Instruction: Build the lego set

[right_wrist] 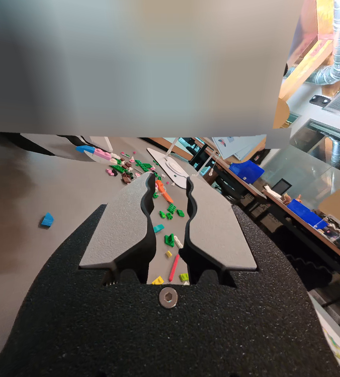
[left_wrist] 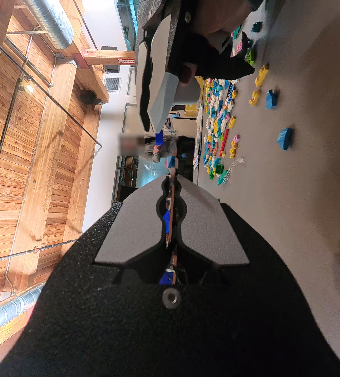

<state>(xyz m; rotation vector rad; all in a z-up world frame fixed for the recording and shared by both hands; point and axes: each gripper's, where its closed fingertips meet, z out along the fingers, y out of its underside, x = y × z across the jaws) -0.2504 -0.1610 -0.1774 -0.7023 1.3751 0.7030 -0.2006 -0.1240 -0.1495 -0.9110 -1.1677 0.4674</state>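
The left gripper point(left_wrist: 172, 177) pinches a small blue-and-pink brick piece point(left_wrist: 171, 162), largely hidden between its fingers. The right gripper point(right_wrist: 169, 177) hangs spread over green bricks point(right_wrist: 171, 212) on the grey table point(right_wrist: 73, 193); a loose blue brick point(right_wrist: 47, 219) lies at nine o'clock.

Near table point(right_wrist: 32, 193): bare grey surface, open apart from one blue curved piece point(right_wrist: 47, 219).
Centre lane: scattered green pieces point(right_wrist: 171, 212), an orange piece point(right_wrist: 163, 191) and a red rod point(right_wrist: 174, 267) lie across the way ahead.
Far table: dense pile of small bricks point(right_wrist: 128, 169) beside the white lamp base point(right_wrist: 173, 169).
Left-wrist view: main brick pile point(left_wrist: 218, 130) fills one strip; loose yellow pieces point(left_wrist: 261, 75) and blue pieces point(left_wrist: 285, 138) lie apart on open grey.
Overhead there: the other gripper point(left_wrist: 161, 95) blocks the air above the pile.
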